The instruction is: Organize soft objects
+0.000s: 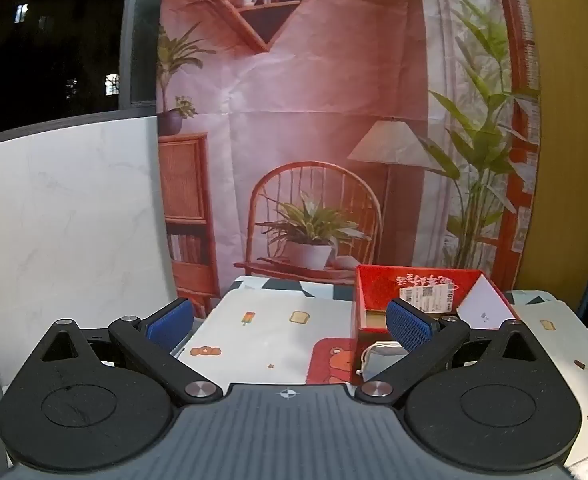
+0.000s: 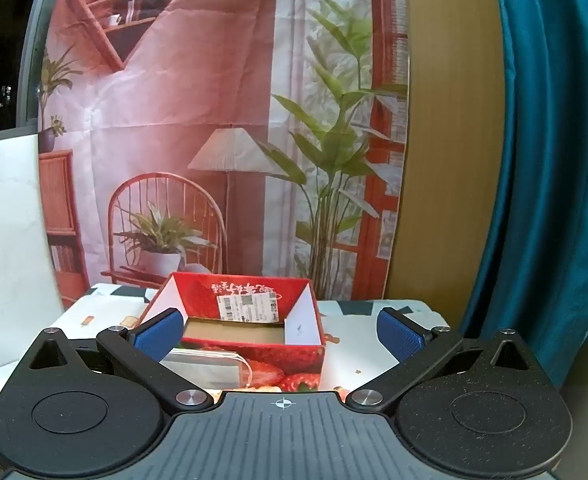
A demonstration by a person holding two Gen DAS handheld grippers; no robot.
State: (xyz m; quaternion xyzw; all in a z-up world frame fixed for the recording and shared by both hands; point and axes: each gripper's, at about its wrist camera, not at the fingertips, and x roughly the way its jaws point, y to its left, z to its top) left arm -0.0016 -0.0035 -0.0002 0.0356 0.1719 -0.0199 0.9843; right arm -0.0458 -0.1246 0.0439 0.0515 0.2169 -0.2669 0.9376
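Both grippers spread wide, nothing between the pads. Left gripper (image 1: 290, 326) sits left of the red box (image 1: 378, 300) on the patterned tablecloth (image 1: 262, 332); a grey drawstring pouch (image 1: 378, 356) lies against the box front. Right gripper (image 2: 280, 334) faces the open box (image 2: 250, 312) head-on, showing its cardboard floor, plus a teal curtain (image 2: 554, 160) at right.

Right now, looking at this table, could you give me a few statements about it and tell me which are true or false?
1. The red box is open at the top. True.
2. The left gripper is clamped on a pouch. False: its jaws stand wide apart, holding nothing.
3. A grey drawstring pouch lies in front of the box. True.
4. The right gripper is shut. False: it is wide open.
5. The tablecloth is plain black. False: it is white with cartoon prints.
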